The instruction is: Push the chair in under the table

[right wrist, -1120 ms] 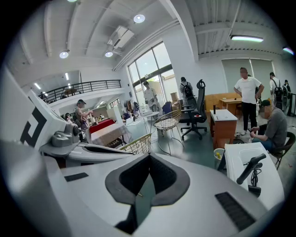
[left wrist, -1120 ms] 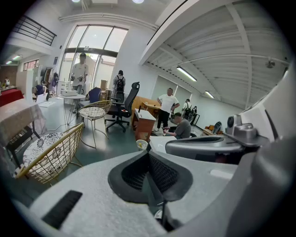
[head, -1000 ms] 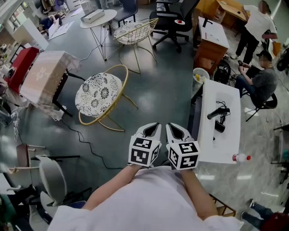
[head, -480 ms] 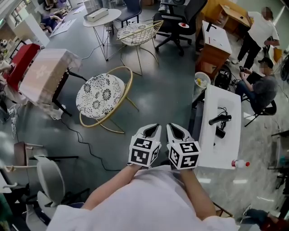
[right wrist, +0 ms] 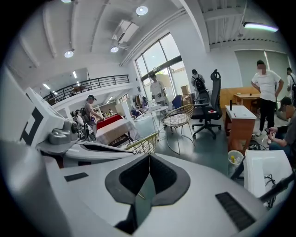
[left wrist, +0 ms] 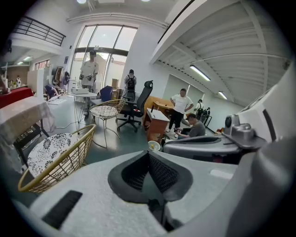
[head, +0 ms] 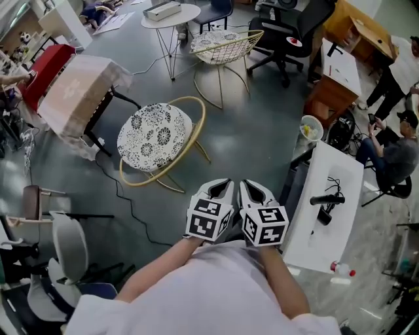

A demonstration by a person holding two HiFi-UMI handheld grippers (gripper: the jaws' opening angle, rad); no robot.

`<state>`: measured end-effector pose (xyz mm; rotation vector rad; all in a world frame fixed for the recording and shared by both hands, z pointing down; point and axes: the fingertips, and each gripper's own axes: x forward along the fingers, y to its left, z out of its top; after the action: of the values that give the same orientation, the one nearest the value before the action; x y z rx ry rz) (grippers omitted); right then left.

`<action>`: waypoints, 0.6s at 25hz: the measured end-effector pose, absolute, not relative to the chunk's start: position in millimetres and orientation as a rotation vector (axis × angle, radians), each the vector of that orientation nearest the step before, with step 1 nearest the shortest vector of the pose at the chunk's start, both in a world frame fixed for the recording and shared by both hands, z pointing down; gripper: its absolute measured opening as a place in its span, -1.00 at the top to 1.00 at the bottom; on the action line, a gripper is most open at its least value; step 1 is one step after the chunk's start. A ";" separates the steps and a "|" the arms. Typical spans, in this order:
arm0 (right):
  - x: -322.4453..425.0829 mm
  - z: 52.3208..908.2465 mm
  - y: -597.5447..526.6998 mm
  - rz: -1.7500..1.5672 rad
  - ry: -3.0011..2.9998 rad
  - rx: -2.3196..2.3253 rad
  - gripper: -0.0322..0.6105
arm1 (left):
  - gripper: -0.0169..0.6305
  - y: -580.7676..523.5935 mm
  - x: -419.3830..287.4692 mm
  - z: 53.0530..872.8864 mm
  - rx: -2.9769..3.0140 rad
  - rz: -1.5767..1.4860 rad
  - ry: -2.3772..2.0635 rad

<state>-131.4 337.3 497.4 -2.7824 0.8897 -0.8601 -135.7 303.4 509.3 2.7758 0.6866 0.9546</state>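
A gold wire chair (head: 156, 136) with a black-and-white patterned seat stands on the grey floor, ahead and to the left of my grippers. Beyond it, at the left, is a table under a pale cloth (head: 82, 93). My left gripper (head: 220, 188) and right gripper (head: 251, 188) are held side by side in front of my chest, both shut and empty, well short of the chair. The left gripper view has the chair (left wrist: 52, 155) at lower left beyond the shut left gripper (left wrist: 149, 159). Past the right gripper (right wrist: 149, 170), only the chair's rim (right wrist: 144, 144) shows.
A white table (head: 327, 211) with a black tool and cable stands close on the right. A second wire chair (head: 221, 47), a round white table (head: 171, 13), a black office chair (head: 288, 29) and wooden desks are farther off. A cable (head: 124, 199) runs across the floor. People sit and stand at right.
Both grippers stay shut and side by side. The room has slid in the head view: the chair and cloth table shifted right, and the white table now sits lower, nearer me.
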 end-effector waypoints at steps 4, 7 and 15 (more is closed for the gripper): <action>-86.3 505.2 339.3 -0.918 0.974 -2.732 0.89 | 0.93 302.5 -92.3 514.8 2.768 0.991 0.588; -56.1 506.9 339.2 -0.969 1.053 -2.699 0.89 | 0.93 303.3 -59.6 513.8 2.767 1.009 0.524; 2.4 514.2 317.7 -1.038 1.296 -2.617 0.89 | 0.93 286.4 -7.1 523.0 2.746 1.035 0.327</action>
<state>2.4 317.7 514.2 -2.6174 1.2958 -1.0382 -7.1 286.4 523.0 2.7464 0.3270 1.0347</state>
